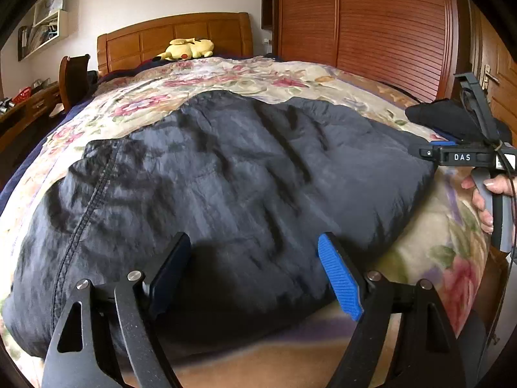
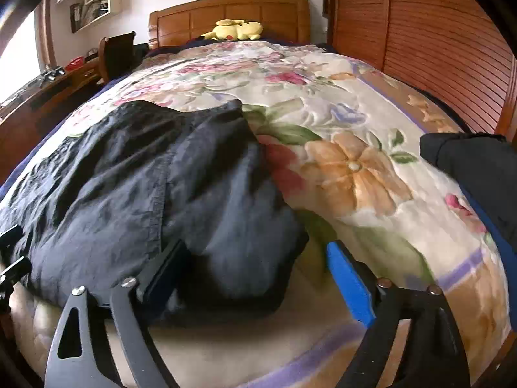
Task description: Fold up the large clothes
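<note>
Dark navy garment (image 1: 226, 187) lies crumpled and roughly spread on the floral blanket (image 1: 245, 74) covering the bed, near the foot end. Left gripper (image 1: 255, 271) low over the garment's near edge, jaws spread wide, nothing between them. Right gripper (image 2: 252, 274) at the garment's right-hand corner, jaws likewise spread, gripping nothing; cloth bulges between the fingers. A second dark bundle (image 2: 475, 168) sits apart at the blanket's right edge. Yellow plush toy (image 1: 189, 48) rests by the wooden headboard (image 1: 174, 34).
</note>
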